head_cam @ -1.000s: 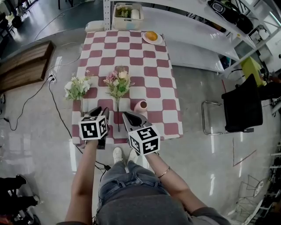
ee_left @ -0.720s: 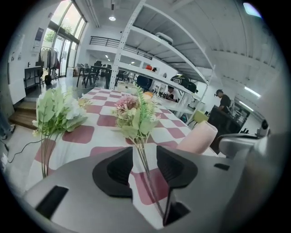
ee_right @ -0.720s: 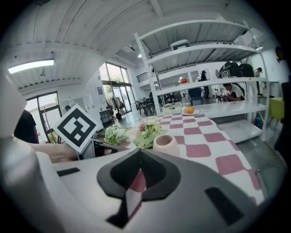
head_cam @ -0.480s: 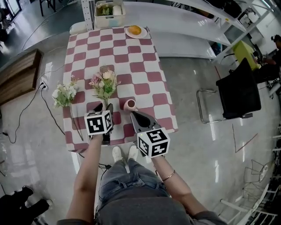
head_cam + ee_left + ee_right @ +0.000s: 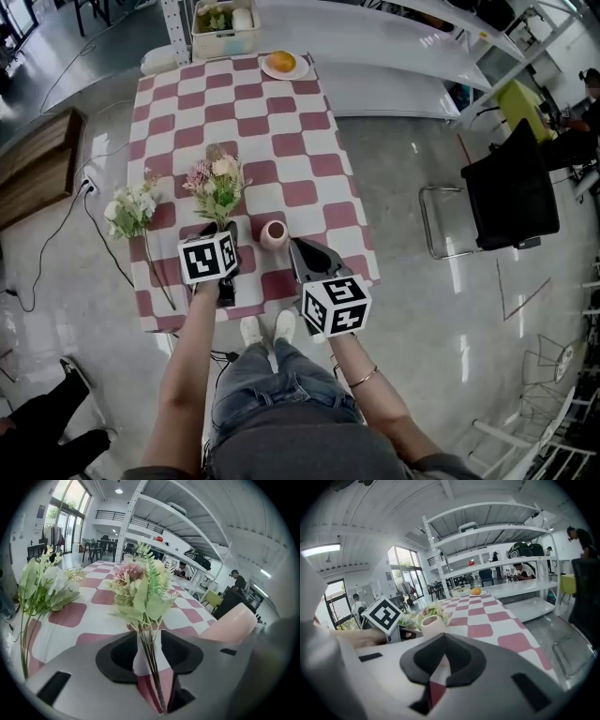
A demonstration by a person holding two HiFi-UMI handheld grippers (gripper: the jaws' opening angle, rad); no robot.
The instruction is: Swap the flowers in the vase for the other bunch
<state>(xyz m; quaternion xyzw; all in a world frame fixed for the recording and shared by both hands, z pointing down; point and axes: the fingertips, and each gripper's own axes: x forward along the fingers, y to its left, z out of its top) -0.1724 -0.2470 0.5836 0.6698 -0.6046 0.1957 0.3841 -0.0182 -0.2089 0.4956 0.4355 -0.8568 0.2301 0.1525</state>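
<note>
Checked table [image 5: 281, 141], pink vase [image 5: 274, 234] standing empty between my grippers.
Pink bunch [image 5: 214, 183] stems lie between my left gripper [image 5: 217, 232] jaws, just closing yet apart; right gripper [image 5: 305, 251] clenched, empty; white bunch [image 5: 131, 208] lies at the left edge.

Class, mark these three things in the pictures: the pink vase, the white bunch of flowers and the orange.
pink vase [image 5: 274, 234], head view, on its open top.
white bunch [image 5: 129, 208], head view, on its blossoms.
orange [image 5: 281, 62], head view, on the middle of the fruit.

Glossy polished floor [image 5: 441, 356]; cloth table cover [image 5: 291, 159]; matt pink vase [image 5: 274, 234].
</note>
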